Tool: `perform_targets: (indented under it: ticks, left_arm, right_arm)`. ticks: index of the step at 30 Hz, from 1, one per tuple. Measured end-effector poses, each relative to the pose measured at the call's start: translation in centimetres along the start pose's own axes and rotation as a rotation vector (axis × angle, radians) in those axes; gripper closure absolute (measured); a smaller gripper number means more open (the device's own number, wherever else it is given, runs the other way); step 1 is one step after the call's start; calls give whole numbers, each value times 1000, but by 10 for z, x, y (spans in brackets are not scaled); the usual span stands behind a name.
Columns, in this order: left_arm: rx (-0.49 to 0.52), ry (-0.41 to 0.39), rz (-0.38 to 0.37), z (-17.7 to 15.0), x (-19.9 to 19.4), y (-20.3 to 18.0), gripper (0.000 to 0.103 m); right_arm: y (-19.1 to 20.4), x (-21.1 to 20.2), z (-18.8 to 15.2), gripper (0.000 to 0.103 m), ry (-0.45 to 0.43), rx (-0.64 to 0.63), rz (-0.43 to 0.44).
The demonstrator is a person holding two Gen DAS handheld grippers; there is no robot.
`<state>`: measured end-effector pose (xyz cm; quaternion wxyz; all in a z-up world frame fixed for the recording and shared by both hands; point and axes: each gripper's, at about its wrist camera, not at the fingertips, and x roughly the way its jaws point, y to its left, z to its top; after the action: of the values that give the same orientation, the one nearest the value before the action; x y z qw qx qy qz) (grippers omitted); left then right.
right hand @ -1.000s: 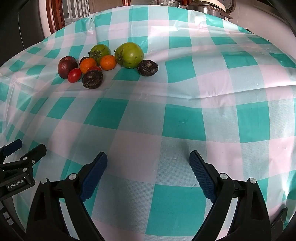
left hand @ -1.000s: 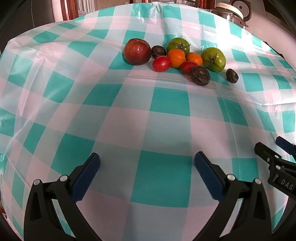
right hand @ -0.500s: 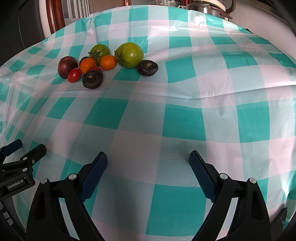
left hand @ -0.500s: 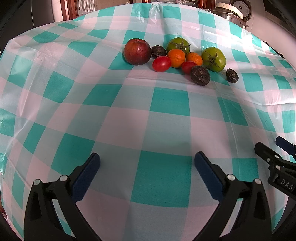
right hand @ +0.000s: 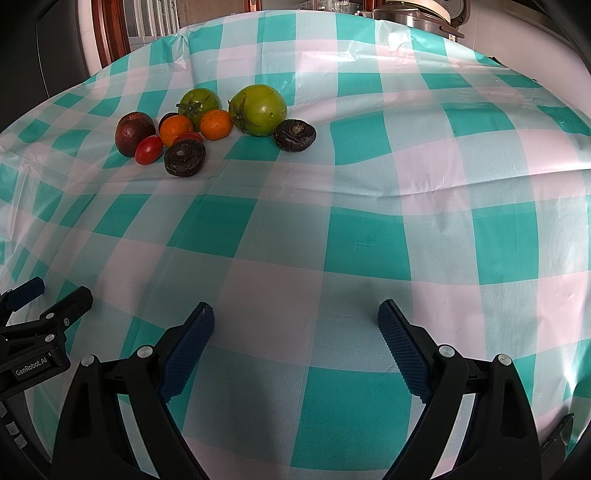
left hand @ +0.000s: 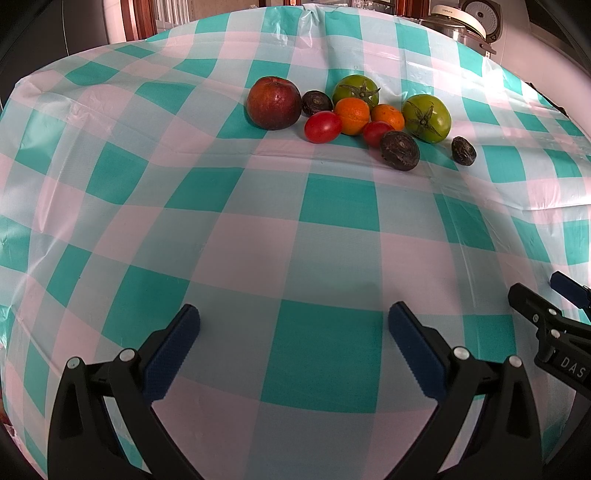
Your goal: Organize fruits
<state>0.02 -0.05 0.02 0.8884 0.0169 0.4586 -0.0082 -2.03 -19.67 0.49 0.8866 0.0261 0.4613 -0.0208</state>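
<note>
A cluster of fruit lies far across the checked tablecloth (left hand: 332, 221): a dark red apple (left hand: 273, 102), two red tomatoes (left hand: 322, 126), two oranges (left hand: 352, 115), two green tomatoes (left hand: 426, 118) and three dark brown round fruits (left hand: 399, 150). In the right wrist view the same cluster sits at upper left, with the apple (right hand: 133, 133), a green tomato (right hand: 258, 109) and a dark fruit (right hand: 294, 135). My left gripper (left hand: 293, 325) is open and empty, well short of the fruit. My right gripper (right hand: 295, 321) is open and empty too, near the table's front.
A rice cooker (left hand: 467, 22) stands beyond the table's far right edge. Wooden furniture (right hand: 110, 33) is behind the far left edge. The right gripper's side shows at the left wrist view's right edge (left hand: 546, 332).
</note>
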Motion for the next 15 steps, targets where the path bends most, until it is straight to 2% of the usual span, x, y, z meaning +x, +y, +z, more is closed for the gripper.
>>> perform_targets:
  ticks: [15]
  left_arm:
    - [0,0,0,0,0,0,1]
  right_arm:
    - [0,0,2,15,0,19,-8]
